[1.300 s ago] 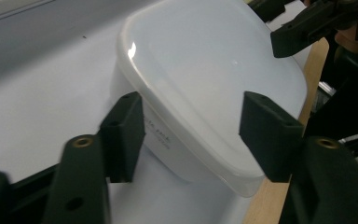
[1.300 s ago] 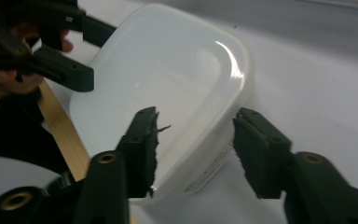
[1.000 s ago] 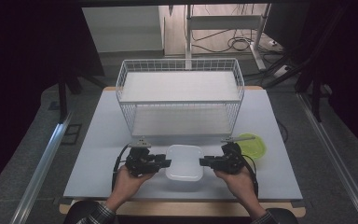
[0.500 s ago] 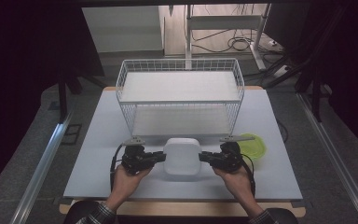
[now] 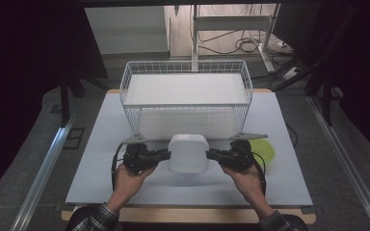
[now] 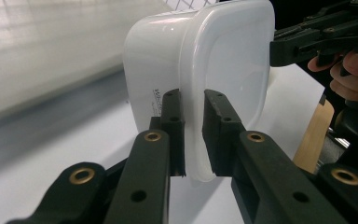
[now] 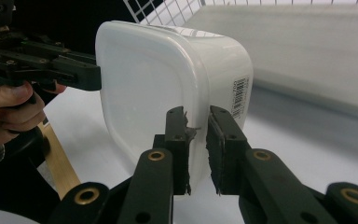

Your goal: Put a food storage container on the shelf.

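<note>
Between the grippers, just off the table (image 5: pixel 101 159) at the basket's (image 5: pixel 185 103) six o'clock, a white tub (image 5: pixel 188 153) hangs clamped at nine by the left gripper (image 5: pixel 165 155) and at three by the right gripper (image 5: pixel 212 154), its barcode label and side print too small to read.

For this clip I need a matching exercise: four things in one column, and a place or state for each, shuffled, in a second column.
Things:
1. white container
2. wire basket
3. green dish
4. left tool

Places or states:
A. stands at the far side of the table, its top open
B. lies on the table beside the right tool, partly hidden by it
C. held between both tools, gripped at its rim on each side
D. shut on the container's left rim

Pairs: 1-C, 2-A, 3-B, 4-D
</note>
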`<action>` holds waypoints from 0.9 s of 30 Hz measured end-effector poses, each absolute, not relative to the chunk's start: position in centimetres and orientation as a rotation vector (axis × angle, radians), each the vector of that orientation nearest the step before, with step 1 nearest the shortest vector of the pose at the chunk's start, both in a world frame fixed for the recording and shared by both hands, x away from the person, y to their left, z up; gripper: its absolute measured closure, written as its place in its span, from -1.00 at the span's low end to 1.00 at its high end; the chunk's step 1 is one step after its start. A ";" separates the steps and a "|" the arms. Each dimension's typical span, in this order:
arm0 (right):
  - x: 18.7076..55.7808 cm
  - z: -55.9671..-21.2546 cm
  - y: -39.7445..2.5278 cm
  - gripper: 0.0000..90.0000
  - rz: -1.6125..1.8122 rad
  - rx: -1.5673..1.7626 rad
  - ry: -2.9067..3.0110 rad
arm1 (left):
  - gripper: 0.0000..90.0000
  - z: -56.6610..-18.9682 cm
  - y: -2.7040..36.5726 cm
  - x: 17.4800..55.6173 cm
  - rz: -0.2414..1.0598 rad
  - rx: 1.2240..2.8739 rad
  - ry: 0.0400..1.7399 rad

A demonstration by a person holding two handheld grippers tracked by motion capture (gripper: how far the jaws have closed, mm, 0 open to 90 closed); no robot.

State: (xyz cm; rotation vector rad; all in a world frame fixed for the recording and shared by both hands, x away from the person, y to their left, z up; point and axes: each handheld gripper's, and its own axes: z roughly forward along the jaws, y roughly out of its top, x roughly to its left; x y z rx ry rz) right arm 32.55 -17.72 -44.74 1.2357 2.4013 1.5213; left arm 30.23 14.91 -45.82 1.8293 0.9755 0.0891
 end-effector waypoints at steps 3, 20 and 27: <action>32.8 -44.0 -17.6 0.75 1.530 1.223 2.393 | 0.77 -45.0 15.1 30.4 0.105 1.822 0.968; 34.4 -38.1 -16.8 0.74 1.588 1.117 2.339 | 0.77 -38.8 15.9 31.2 0.218 1.786 0.905; 35.1 -36.3 -16.3 0.74 1.596 1.091 2.322 | 0.78 -37.1 16.4 31.8 0.229 1.763 0.899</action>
